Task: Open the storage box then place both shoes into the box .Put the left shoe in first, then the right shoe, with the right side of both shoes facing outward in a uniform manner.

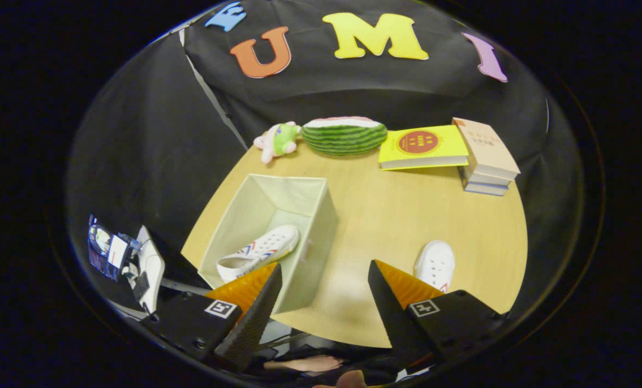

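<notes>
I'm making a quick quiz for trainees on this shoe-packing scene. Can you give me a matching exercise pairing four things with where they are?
Things:
1. first shoe
2. second shoe
3. toy watermelon
4. tongs

Places or states:
A. on the table, just beyond one finger
B. open, holding nothing
C. inside the storage box
D. at the table's far edge, between a plush toy and a yellow book

Pairs: 1-C, 2-A, 3-D, 4-B
</notes>
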